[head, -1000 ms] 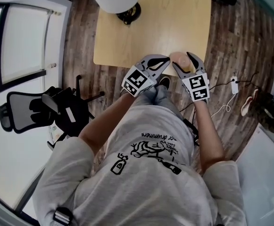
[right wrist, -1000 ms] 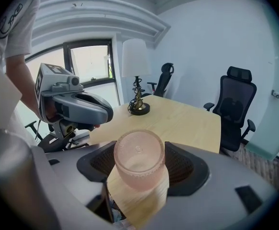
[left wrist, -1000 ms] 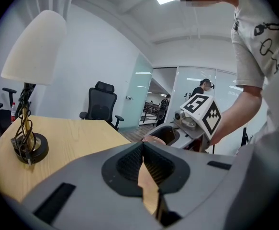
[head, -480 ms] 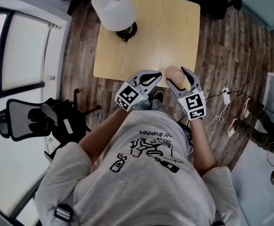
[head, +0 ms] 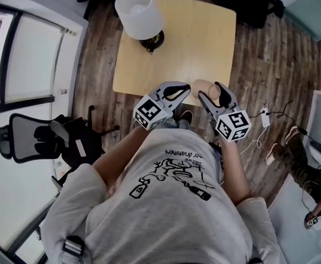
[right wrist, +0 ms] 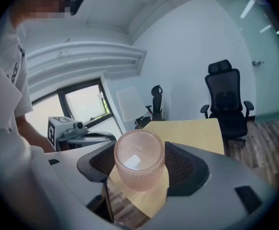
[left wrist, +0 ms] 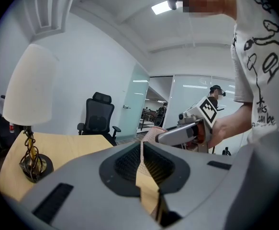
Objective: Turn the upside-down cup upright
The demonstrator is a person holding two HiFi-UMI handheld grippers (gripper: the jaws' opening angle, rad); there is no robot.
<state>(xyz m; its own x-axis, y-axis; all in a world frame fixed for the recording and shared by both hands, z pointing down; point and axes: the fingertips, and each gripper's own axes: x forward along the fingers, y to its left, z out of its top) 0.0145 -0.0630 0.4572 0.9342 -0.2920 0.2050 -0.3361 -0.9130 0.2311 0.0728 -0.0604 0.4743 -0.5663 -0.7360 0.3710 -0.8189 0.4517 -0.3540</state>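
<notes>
Step in hand, as I judge it: roll the cup (right wrist: 139, 160) over in the air so its mouth ends on top, then set it down. To do it well I'd roll the wrist slowly and hold the squeeze even (the pebbled wall looks slippery). I'd lower only once the base sits level over the table (head: 177, 43), clear of its edge.

The right gripper (head: 213, 92) pinches the pink cup by its sides. In the right gripper view the cup is dead centre between the jaws, one round end tipped toward the camera; which end, I cannot tell. In the head view it hangs at centre frame, over the table's lower edge, seemingly off the surface. The left gripper (head: 183, 88) is pressed together, empty, just left of the cup.
</notes>
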